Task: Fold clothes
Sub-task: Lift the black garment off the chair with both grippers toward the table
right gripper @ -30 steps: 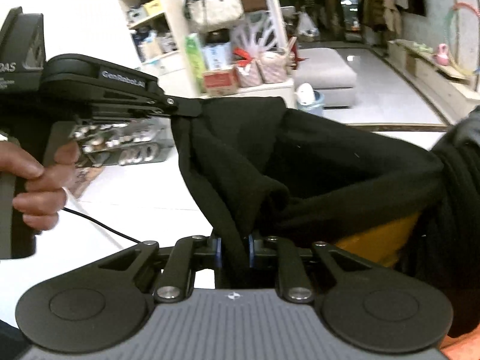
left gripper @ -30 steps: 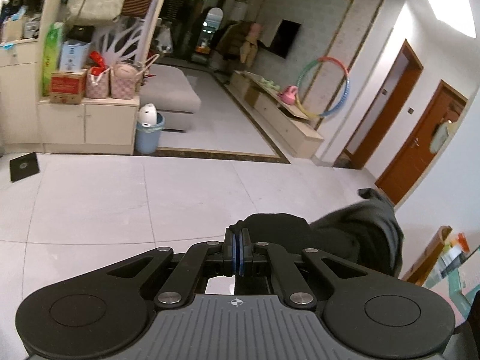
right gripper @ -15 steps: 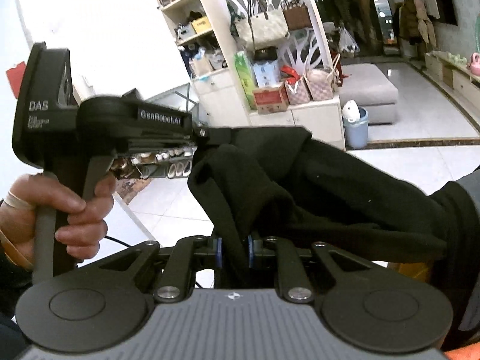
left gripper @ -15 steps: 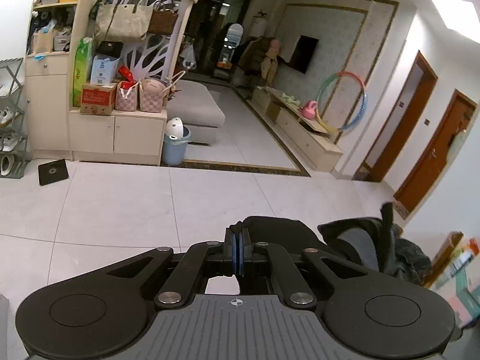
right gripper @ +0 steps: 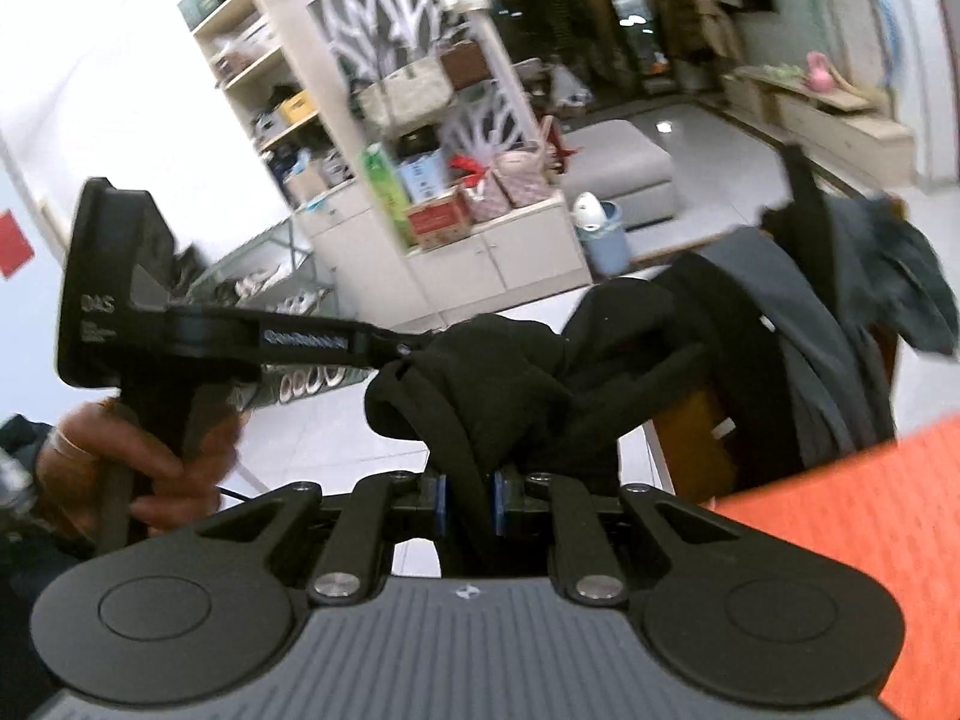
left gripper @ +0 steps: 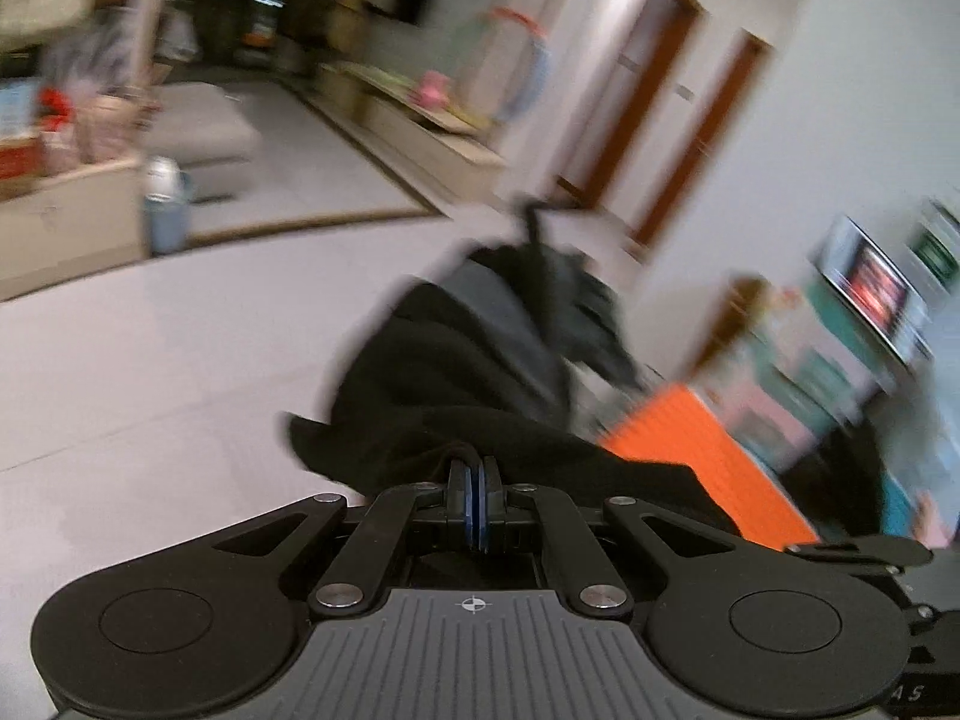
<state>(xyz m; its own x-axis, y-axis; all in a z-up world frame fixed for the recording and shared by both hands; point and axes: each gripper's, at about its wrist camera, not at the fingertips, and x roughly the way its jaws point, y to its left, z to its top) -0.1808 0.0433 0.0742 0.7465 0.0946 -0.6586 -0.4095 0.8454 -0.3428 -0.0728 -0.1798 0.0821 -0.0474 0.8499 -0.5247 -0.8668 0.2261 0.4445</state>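
Note:
A black garment (right gripper: 510, 372) hangs in the air between both grippers. My right gripper (right gripper: 467, 504) is shut on a bunched fold of it. My left gripper (left gripper: 474, 480) is shut on another edge of the black garment (left gripper: 444, 396); it also shows in the right wrist view (right gripper: 402, 351), at the left, held by a hand. The cloth runs from both grippers toward a pile of dark and grey clothes (right gripper: 840, 312) draped over a chair. The left wrist view is blurred by motion.
An orange surface (right gripper: 840, 540) lies low at the right, also in the left wrist view (left gripper: 702, 456). White tiled floor (left gripper: 150, 360) spreads to the left. A cabinet with bags and boxes (right gripper: 468, 222) and a blue bin (right gripper: 606, 228) stand behind.
Both grippers have swung toward the right and down with the garment. The orange surface has come into both views. The garment is more bunched between the grippers.

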